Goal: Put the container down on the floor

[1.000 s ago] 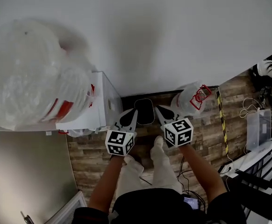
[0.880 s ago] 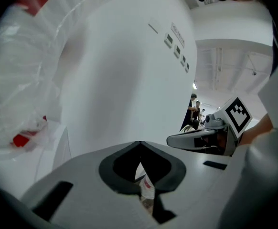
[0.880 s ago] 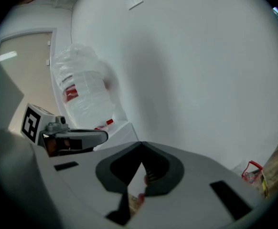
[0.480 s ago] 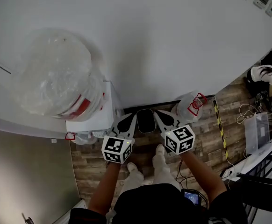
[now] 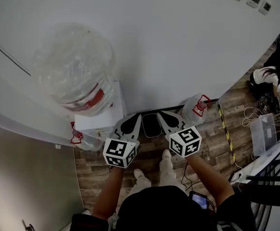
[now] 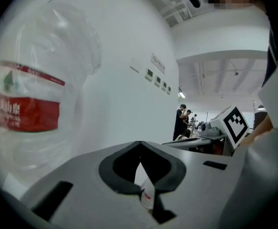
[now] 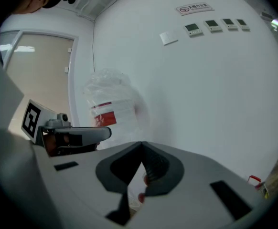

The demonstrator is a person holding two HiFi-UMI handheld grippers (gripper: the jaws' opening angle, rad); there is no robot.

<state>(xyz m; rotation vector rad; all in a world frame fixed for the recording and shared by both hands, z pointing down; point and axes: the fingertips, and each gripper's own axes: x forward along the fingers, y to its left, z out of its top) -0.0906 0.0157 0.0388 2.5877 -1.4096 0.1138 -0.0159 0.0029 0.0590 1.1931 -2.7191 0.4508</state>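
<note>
A big clear water jug (image 5: 77, 69) with a red label stands on a white cabinet (image 5: 101, 117) against the wall; the same jug (image 6: 31, 104) fills the left of the left gripper view and the jug (image 7: 111, 109) shows again in the right gripper view. A second clear jug (image 5: 196, 108) with a red handle sits on the floor at the right. My left gripper (image 5: 138, 115) and right gripper (image 5: 161, 113) hang side by side over the floor between the two jugs. Both are shut with nothing in them and touch neither jug.
A dark rounded object (image 5: 150, 124) lies on the wood floor (image 5: 96, 167) by the wall between the grippers. A smaller clear bottle (image 5: 82, 139) sits beside the cabinet. Cables and a clear box (image 5: 265, 131) crowd the right. People (image 6: 182, 120) stand far off.
The head view has shifted, so the big jug and cabinet sit further right in the picture. Both grippers stay shut, side by side, in about the same place.
</note>
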